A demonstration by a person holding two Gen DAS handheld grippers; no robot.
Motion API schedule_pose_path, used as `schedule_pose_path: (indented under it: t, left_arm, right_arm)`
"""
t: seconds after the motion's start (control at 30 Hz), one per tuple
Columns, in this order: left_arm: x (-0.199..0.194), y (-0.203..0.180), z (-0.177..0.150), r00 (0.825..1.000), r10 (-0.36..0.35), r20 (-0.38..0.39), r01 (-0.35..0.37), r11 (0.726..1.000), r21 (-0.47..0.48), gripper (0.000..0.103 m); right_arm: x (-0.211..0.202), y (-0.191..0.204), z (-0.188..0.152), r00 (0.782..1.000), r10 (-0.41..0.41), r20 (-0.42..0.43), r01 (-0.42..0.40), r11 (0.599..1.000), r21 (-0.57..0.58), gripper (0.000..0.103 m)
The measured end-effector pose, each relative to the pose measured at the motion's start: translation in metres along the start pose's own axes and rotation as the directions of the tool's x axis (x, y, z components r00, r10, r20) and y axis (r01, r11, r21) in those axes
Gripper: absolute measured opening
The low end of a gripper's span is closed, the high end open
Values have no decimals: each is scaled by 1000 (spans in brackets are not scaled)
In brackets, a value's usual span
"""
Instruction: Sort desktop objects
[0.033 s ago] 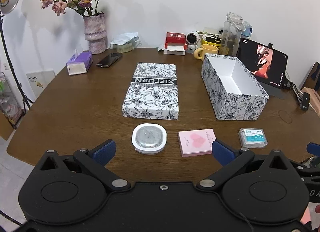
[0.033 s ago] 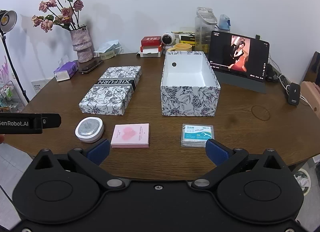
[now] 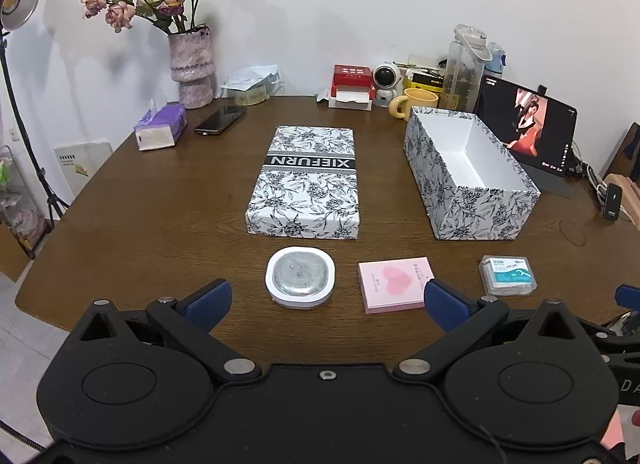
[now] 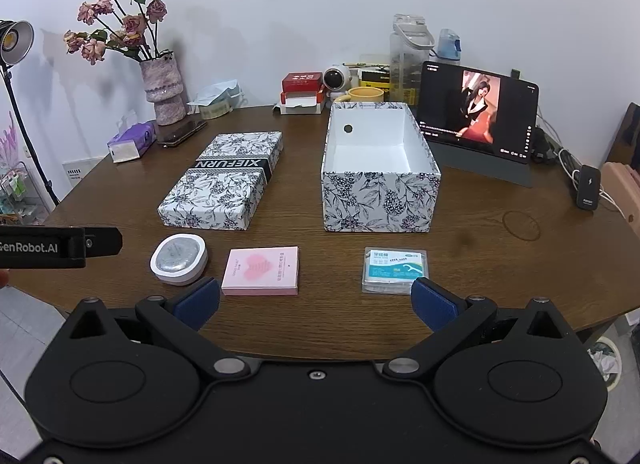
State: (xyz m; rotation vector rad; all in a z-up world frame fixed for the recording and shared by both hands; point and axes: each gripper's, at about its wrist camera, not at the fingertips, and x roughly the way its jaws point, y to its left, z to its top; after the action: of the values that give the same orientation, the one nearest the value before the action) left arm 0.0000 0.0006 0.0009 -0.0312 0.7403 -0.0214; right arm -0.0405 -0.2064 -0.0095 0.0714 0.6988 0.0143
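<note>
Left wrist view: the left tool [image 3: 326, 296] hangs low over the near rim of the counter [image 3: 140, 200], its blue pads spread wide with nothing between them. Set against the other pair of pictures, taken at the same instant, nothing differs, so they add no word on how far the sorting stands.

The goods sit in a row along the near edge: round white case [image 3: 300, 277], pink notepad [image 3: 394, 284], clear floss-pick box [image 3: 508, 275]. Behind them the open floral box [image 3: 464, 200] shows a bare white floor, and its lid [image 3: 306, 180] lies flat just to its left.

Right wrist view: the right tool [image 4: 316, 298] is spread and empty too, with the floss-pick box just ahead of its right pad.

Room to move? Plenty of bare wood between row and box. But the three items lie close to the counter's front edge, so a clumsy nudge could push one off, and the box's tall front wall needs clearing from above.
</note>
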Motion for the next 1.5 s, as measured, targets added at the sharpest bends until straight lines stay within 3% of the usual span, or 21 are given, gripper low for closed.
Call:
schedule_pose_path:
  t: [0.17,0.23,1.5]
  left_arm:
    - [-5,10,5,1000,-30,-8,29,999,-19,103]
    - [-2,-5,3,1000,16,-8,-16,999,31,103]
    - [-5,0,-9,999,22,-46,-21,999,27,103]
  right_arm:
    - [-3,-1,-2,1000,3,-6,-3,1000,3,103]
    - [-4,-1,-2,1000,4,-8,-4,1000,4,103]
    - [-1,2,-9,1000,16,-24,-16,1000,2,103]
